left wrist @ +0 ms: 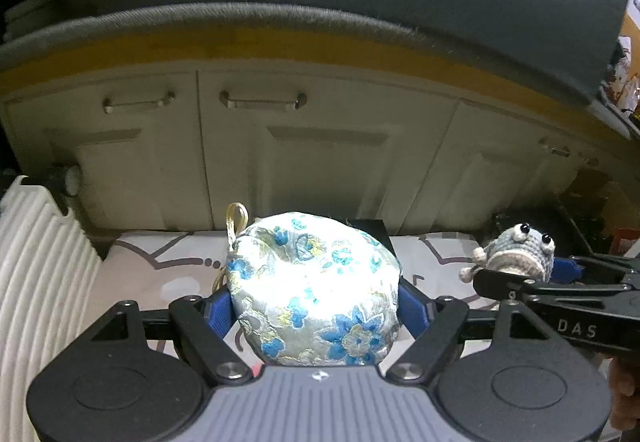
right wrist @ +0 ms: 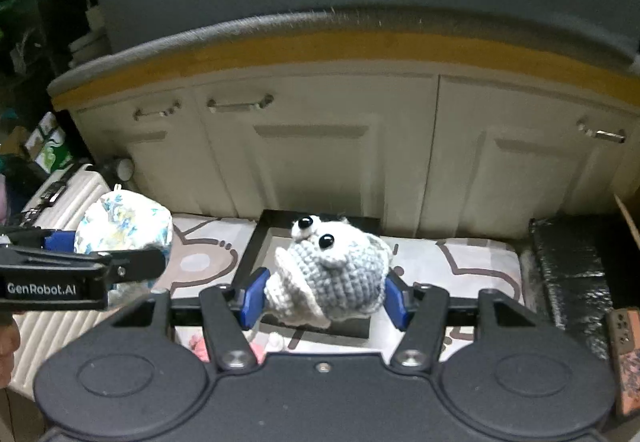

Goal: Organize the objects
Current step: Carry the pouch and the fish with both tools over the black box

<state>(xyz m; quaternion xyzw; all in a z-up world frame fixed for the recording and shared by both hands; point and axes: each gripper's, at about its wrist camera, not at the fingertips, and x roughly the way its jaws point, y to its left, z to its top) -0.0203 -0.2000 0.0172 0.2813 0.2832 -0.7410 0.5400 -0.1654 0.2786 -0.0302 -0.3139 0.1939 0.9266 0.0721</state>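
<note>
Fingers [left wrist: 218, 316] clamp floral pouch [left wrist: 314, 290]; right gripper [right wrist: 324, 298] clamps crocheted toy [right wrist: 336, 270].

Brocade pouch [left wrist: 314, 290]: a rounded, plump cushion-like bag of silver-white fabric woven with blue and pale-yellow flowers, a cream cord loop [left wrist: 236, 220] rising from its far left edge. It is held off the surface between blue pads [left wrist: 218, 312], on the left of the scene. Crocheted toy [right wrist: 332, 268]: a grey knitted animal with two black bead eyes on white rounds, a small nub ear and a cream ribbed muzzle turned toward the near left. It is pinched at its flanks, raised above a black-rimmed tray [right wrist: 250, 256], to the right of the pouch.
</note>
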